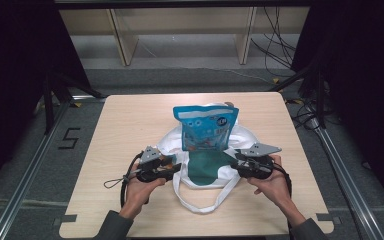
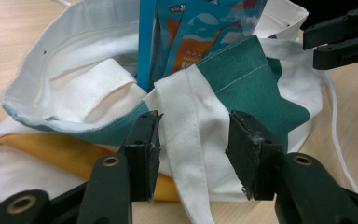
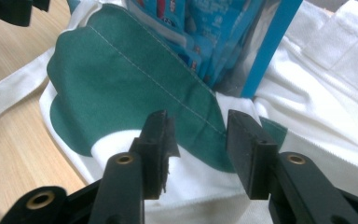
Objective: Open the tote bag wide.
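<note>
Two grippers, both with jaws parted and holding nothing. Left gripper [image 2: 193, 156]: jaws roughly half apart, a white strap [image 2: 193, 140] of the tote bag [image 2: 65, 88] runs between the pads but they don't press on it. Right gripper [image 3: 198, 154]: similar gap, straddling the bag's green-lined rim [image 3: 121, 88], pads clear of the cloth. In the high view the left gripper [image 1: 172, 166] sits at the bag's left edge and the right gripper [image 1: 236, 162] at its right edge, tips pointing inward toward each other, the bag mouth between them.

Key relation: the bag lies flat on the table [image 1: 130, 115] directly between the two grippers, mouth facing the person, both hands about equally near. Blue snack pouch [image 1: 206, 125] stands upright with its lower end inside the bag, just beyond both sets of tips, long axis running away from the person.

Strap loop [image 1: 200, 202] trails toward the near table edge. My guess is the pouch is mostly seated; the next move likely needs a fresh grasp on rim or strap, each side from its own hand.
</note>
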